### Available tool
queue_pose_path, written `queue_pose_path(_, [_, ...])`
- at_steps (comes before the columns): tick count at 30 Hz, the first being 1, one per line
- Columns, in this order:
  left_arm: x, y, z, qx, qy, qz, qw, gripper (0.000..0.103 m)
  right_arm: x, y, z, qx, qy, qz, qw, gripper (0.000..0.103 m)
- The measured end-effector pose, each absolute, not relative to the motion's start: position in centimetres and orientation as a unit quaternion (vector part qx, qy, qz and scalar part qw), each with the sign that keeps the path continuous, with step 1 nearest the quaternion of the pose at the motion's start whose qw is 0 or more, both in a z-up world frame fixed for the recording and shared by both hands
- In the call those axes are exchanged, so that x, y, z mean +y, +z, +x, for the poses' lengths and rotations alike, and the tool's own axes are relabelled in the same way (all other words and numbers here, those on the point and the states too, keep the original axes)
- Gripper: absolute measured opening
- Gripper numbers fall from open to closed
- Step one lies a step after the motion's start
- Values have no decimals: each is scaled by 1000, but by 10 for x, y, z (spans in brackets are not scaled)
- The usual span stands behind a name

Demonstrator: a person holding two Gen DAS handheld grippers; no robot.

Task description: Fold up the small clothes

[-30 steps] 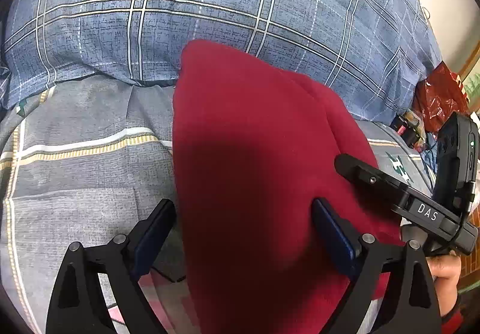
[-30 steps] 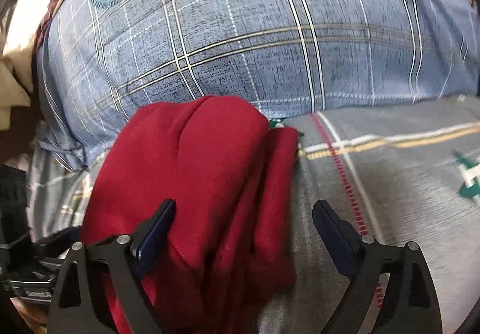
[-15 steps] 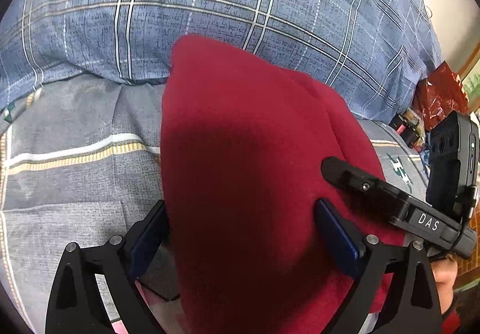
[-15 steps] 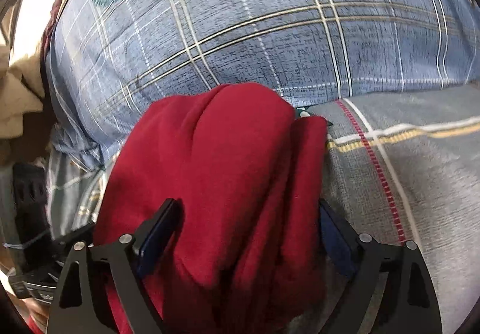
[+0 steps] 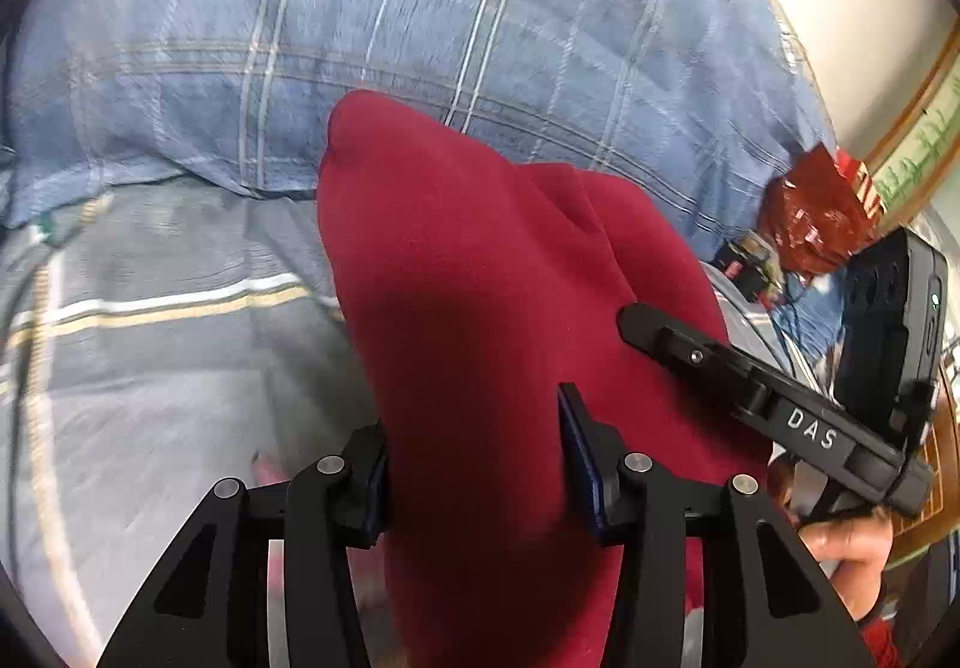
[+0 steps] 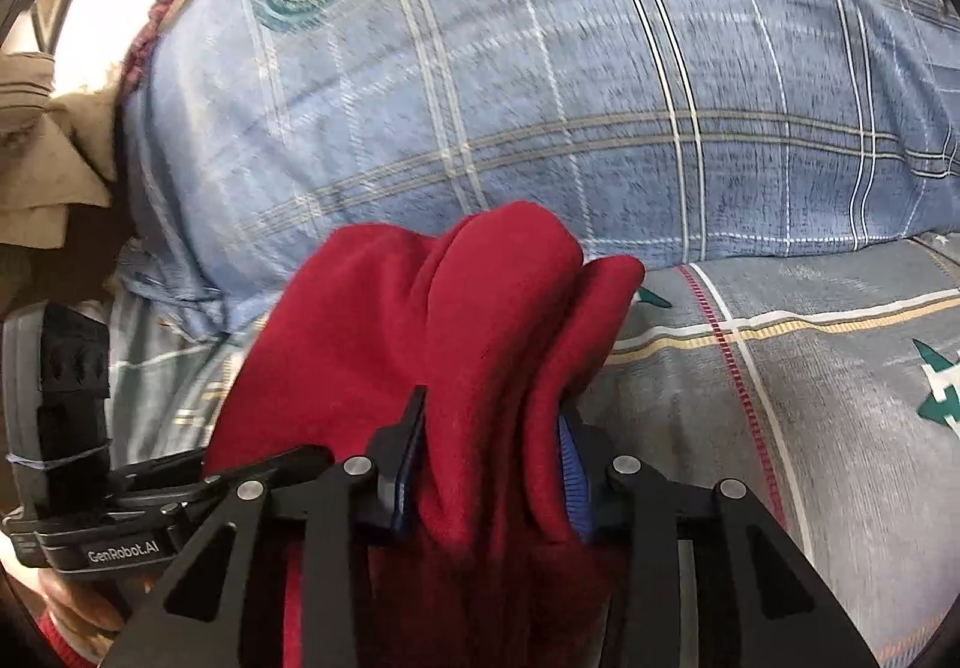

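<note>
Jaws of left gripper point(image 5: 474, 464) and right gripper point(image 6: 489, 464) closing on red garment point(image 5: 480, 308), its lower edge cut off

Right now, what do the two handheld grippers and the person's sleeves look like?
Both grippers, left gripper and right gripper, are black skeletal linkages with silver rivets and blue finger pads. The right one reads "DAS" in white, the left "GenRobot.AI". A red cuff shows at the left hand.
</note>
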State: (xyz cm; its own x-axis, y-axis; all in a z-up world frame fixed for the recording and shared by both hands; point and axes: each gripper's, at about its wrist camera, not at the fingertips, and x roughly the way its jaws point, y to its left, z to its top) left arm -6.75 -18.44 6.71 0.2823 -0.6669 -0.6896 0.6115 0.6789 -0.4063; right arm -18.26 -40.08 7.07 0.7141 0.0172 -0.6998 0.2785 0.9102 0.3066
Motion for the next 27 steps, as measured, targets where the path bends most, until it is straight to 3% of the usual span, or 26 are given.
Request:
queue_pose_path(8, [-126, 79, -136, 439, -358, 4, 824, 47, -340, 100, -231, 374, -20, 185, 909, 40])
queue_pose_path(11, [-125, 51, -139, 460, -324, 23, 826, 48, -322, 77, -230, 399, -23, 161, 902, 48])
queue_pose_path(14, [-114, 37, -141, 463, -304, 14, 833, 56, -314, 56, -224, 439, -73, 114, 888, 51])
queue_pose_path(19, [-97, 50, -157, 431, -264, -8, 863, 65, -299, 95, -268, 384, -65, 110, 915, 51])
queue_pose_path(23, [-95, 53, -175, 419, -249, -2, 873, 68, -264, 101, -285, 389, 1, 82, 918, 46])
queue_pose_path(27, [-95, 56, -190, 416, -238, 8, 878, 68, -250, 60, -271, 427, -51, 5, 903, 34])
